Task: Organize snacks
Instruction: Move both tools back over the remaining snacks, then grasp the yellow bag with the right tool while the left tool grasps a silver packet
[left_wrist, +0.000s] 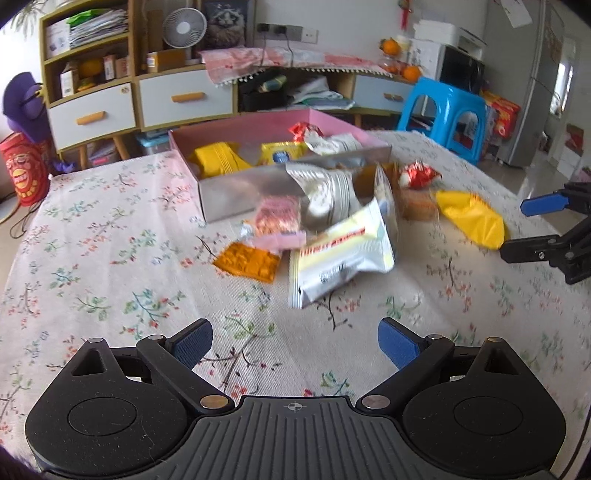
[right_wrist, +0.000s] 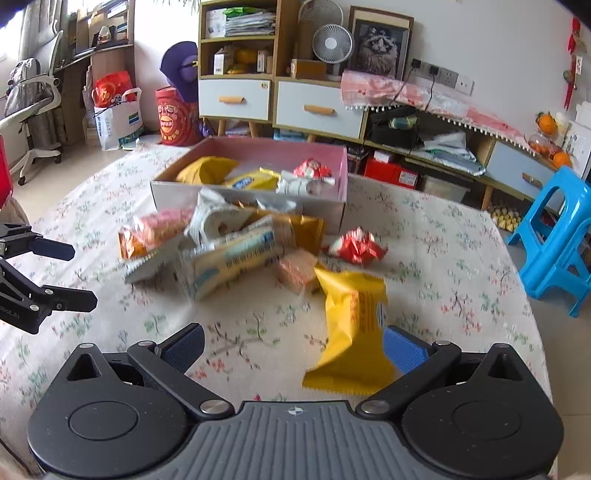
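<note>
A pink box (left_wrist: 236, 129) (right_wrist: 341, 166) on the flowered table holds several snack packets. More packets lie in a loose pile in front of it: a white-and-silver packet (left_wrist: 343, 258), an orange one (left_wrist: 247, 260), a pink one (left_wrist: 277, 221), a red wrapped one (left_wrist: 419, 173) (right_wrist: 356, 245). A yellow packet (left_wrist: 472, 218) (right_wrist: 354, 332) lies apart, right in front of my right gripper (right_wrist: 293, 349), which is open and empty with the packet's lower part between its fingers. My left gripper (left_wrist: 295, 343) is open and empty, short of the pile.
The table has a flowered cloth (left_wrist: 110, 277). Behind it stand a cabinet with drawers (left_wrist: 177, 99), a fan (left_wrist: 184, 27) and a blue plastic stool (left_wrist: 447, 110) (right_wrist: 557, 243) at the right. My right gripper shows at the left view's right edge (left_wrist: 532, 229).
</note>
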